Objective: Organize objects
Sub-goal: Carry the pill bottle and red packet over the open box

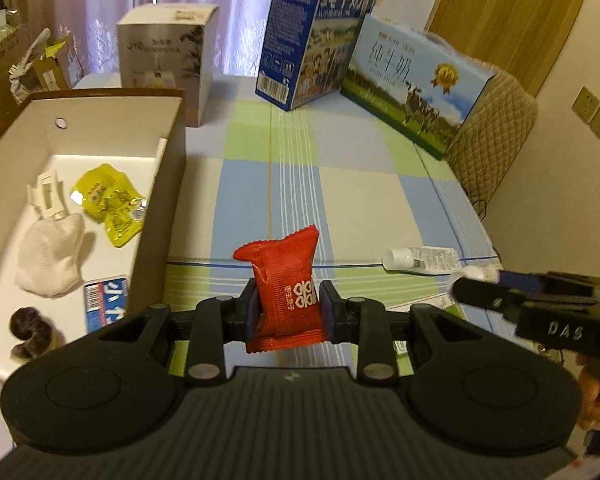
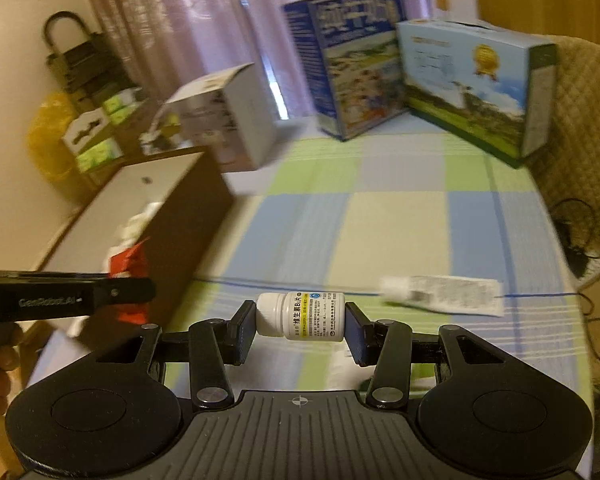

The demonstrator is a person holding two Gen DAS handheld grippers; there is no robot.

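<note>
Left tongs clamp red packet | right tongs clamp pill bottle

Each handheld gripper was matte black plastic: a ribbed central deck with a small crosshair mark, flanked by two rounded lobes bearing shallow circular recesses. Black link arms pinned with silver rivets ran forward to the left gripper and right gripper, whose fingers carried dark blue pads. Seen side-on, one body bore raised "DAS" lettering and the other a pale "GenRobot.AI" mark.
</note>
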